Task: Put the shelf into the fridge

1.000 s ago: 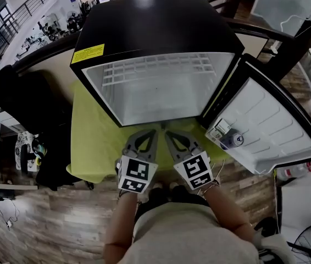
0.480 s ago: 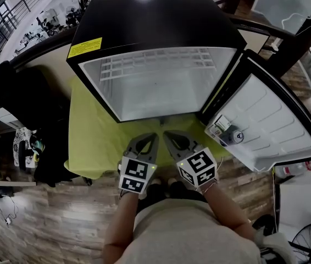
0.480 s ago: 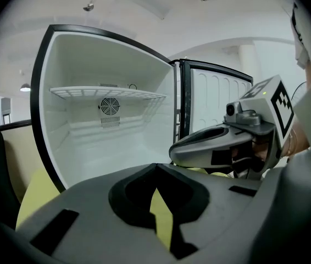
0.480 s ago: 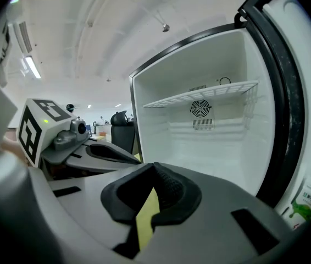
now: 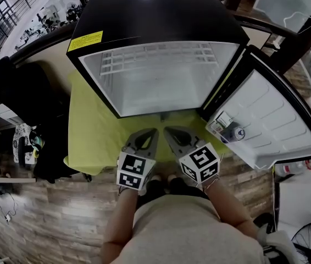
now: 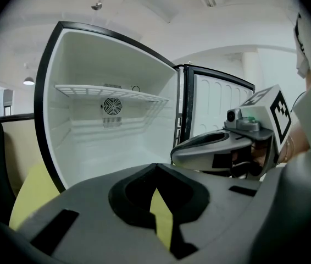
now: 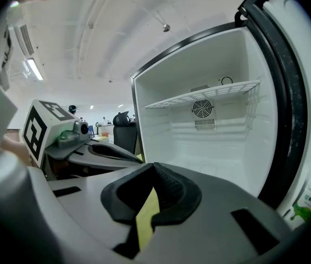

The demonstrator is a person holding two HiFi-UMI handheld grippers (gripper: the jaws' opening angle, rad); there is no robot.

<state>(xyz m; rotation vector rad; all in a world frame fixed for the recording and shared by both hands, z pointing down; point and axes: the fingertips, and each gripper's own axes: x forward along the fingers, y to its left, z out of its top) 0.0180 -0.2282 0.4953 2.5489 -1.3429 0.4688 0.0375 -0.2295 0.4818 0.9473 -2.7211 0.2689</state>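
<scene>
The white wire shelf (image 5: pixel 155 60) sits high inside the open fridge (image 5: pixel 155 15) on the green counter (image 5: pixel 92 131). The left gripper (image 5: pixel 151 132) and right gripper (image 5: pixel 167 131) hover side by side near its front, both closed and empty.

My left tongs (image 5: pixel 148 136) and right tongs (image 5: pixel 174 136) sit side by side just in front of the open fridge (image 5: pixel 155 21). Their tips point at it and lean slightly toward each other. Both pairs of jaws are closed on nothing. My left forearm (image 5: pixel 120 224) and right forearm (image 5: pixel 229 209) run straight back from the fridge.
</scene>
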